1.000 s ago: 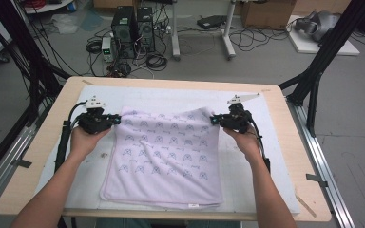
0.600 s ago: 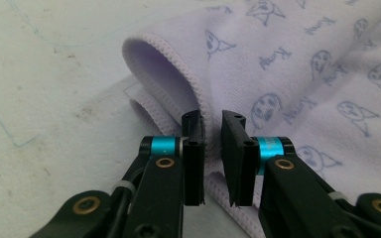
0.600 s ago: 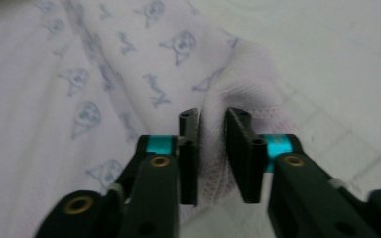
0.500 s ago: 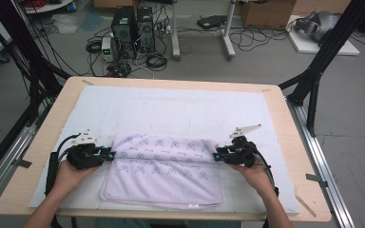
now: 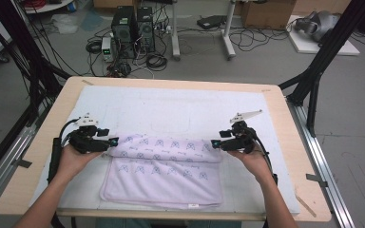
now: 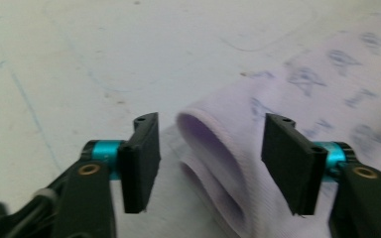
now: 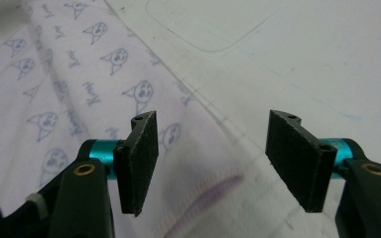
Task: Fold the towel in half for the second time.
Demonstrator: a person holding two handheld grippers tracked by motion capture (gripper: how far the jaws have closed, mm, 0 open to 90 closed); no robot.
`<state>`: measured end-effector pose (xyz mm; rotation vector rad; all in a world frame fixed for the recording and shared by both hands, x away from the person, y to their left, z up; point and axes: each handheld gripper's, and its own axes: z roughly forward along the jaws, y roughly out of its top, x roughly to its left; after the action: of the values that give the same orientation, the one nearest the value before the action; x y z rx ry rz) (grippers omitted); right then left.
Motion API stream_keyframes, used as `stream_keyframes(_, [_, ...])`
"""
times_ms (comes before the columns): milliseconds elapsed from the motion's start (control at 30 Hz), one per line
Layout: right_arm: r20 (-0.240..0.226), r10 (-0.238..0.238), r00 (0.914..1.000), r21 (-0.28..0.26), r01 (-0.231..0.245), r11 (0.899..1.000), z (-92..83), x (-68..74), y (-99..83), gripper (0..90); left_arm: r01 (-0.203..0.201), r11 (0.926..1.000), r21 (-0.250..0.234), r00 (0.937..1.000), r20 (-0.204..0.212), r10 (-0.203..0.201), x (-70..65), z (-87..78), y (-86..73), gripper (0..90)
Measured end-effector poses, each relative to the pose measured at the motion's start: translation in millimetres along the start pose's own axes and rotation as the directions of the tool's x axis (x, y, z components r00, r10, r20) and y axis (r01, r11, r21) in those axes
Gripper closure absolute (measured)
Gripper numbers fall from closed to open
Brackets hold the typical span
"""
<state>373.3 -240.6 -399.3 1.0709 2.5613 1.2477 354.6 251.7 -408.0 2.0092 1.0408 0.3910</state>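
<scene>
One towel (image 5: pixel 164 173) lies on one tabletop (image 5: pixel 285 123), over one white mat (image 5: pixel 180 109). Two tongs are there, a left (image 5: pixel 115 141) and a right (image 5: pixel 214 143). Two computer towers (image 5: pixel 133 23) stand on the floor.

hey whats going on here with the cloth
A person is folding a pale lilac cloth printed with small cat faces on a white mat over a wooden table. The far edge has been brought over toward the near side, leaving a rolled fold across the middle. The left gripper and right gripper sit at either end of that fold; their jaws have just been opening, and the pads stand clear of the cloth, so it lies released.
</scene>
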Motion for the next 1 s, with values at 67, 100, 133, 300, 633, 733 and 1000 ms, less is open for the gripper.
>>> stream_keyframes(67, [-0.012, 0.014, 0.9998, 0.01, -0.014, 1.0, 8.1, -0.4, 1.5, 37.2, 0.004, 1.0, 0.002, 1.0, 0.003, -0.004, 1.2, 6.9, 1.4, 37.4])
stream_keyframes(100, [-0.02, 0.014, 0.9997, 0.015, -0.014, 1.0, 11.3, -0.8, 1.8, 38.1, 0.01, 0.9999, 0.004, 0.9999, 0.009, -0.01, 2.1, 9.8, 2.0, 37.4])
stream_keyframes(133, [-0.028, 0.023, 0.9993, 0.025, -0.022, 0.999, 13.9, -0.3, 1.9, 39.4, 0.014, 0.9998, 0.01, 0.9997, 0.019, -0.015, 3.7, 12.8, 2.5, 38.1])
stream_keyframes(300, [-0.062, -0.037, 0.9974, 0.052, 0.04, 0.998, 16.9, 3.3, 2.8, 75.0, 0.011, 0.9996, 0.027, 0.995, 0.099, -0.013, 6.5, 19.2, 0.5, 74.1])
stream_keyframes(633, [-0.086, -0.138, 0.9867, -0.058, 0.133, 0.989, -17.7, 32.0, 2.5, 85.3, -0.088, 0.9918, -0.093, 0.9908, 0.095, 0.097, -15.1, -30.1, -4.6, 83.1])
stream_keyframes(733, [-0.099, -0.174, 0.9797, -0.071, 0.168, 0.983, -30.1, 45.6, -8.2, 85.3, -0.094, 0.9889, -0.115, 0.9856, 0.129, 0.109, -23.4, -48.5, -18.8, 82.8])
stream_keyframes(1000, [-0.155, -0.197, 0.968, -0.068, 0.188, 0.98, -48.6, 70.3, -41.3, 69.6, -0.127, 0.9878, -0.089, 0.9733, 0.18, 0.142, -40.5, -74.1, -52.1, 59.4])
